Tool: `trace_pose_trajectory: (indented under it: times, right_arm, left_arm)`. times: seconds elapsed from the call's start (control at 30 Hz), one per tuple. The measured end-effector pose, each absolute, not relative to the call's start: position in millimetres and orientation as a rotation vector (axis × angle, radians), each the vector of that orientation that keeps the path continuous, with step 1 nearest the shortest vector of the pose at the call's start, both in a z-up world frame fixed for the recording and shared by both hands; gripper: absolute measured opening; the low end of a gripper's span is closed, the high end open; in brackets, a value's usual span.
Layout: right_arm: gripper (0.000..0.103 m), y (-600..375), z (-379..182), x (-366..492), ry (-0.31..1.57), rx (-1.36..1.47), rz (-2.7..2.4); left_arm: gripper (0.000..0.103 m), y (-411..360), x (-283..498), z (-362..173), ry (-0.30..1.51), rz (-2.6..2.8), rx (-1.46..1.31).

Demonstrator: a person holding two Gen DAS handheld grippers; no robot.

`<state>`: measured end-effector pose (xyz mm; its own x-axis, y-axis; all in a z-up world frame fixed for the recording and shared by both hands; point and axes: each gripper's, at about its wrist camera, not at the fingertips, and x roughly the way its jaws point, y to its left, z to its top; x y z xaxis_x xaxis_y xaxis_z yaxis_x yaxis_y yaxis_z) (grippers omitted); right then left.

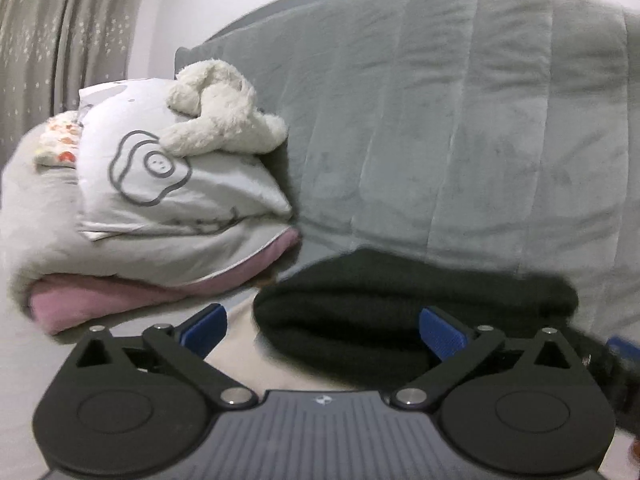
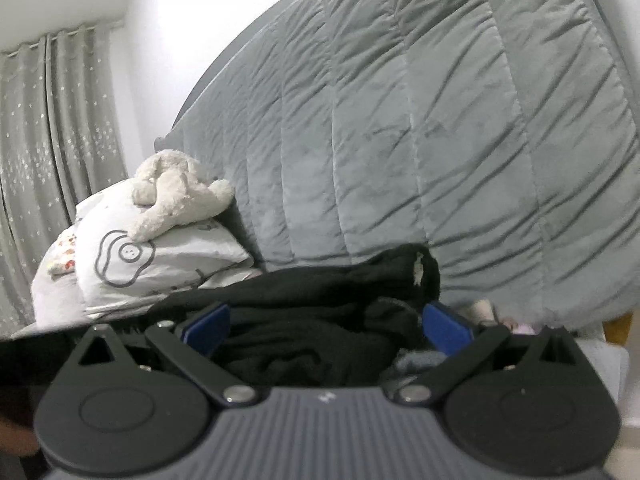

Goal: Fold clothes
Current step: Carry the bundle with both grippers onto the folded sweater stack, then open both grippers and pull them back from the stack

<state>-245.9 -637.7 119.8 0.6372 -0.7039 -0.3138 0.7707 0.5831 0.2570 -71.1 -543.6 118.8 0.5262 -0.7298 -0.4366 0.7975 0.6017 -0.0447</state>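
Left wrist view, left gripper [image 1: 323, 330] spread wide and holding nothing, folded black garment [image 1: 400, 312] just ahead between its blue pads, pillow [image 1: 168, 184] and plush toy [image 1: 224, 108] beyond to its left; right wrist view, right gripper [image 2: 327, 328] wide apart, black garment [image 2: 312, 320] bunched between the fingers, pads not pressing it, grey quilt [image 2: 440, 120] behind.

1. Right gripper [image 2: 326, 330] gapes wide, blue fingers [image 2: 208, 326] spread over a rumpled black garment [image 2: 320, 320].
2. Grey quilt [image 2: 420, 120] rises behind.
3. White plush [image 2: 176, 192] lies on a pillow [image 2: 160, 256]; curtain [image 2: 52, 140] at left.
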Motion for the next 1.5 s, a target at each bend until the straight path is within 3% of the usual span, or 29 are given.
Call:
trace_pose_trajectory:
  times: [0.73,0.97,1.5]
  right_arm:
    - [0.103,-560,127,-307,0.41,0.395,-0.851]
    - [0.103,-536,121,-311,0.511,0.37,-0.806]
    - [0.103,-499,96,-310,0.633,0.363,-0.728]
  left_arm:
    - [0.103,-481,-160,101,0.667,-0.735,0.356]
    - [0.103,-460,-171,79,0.821,-0.694,0.386]
    - [0.103,-412,-187,52,0.93,-0.569,0.404]
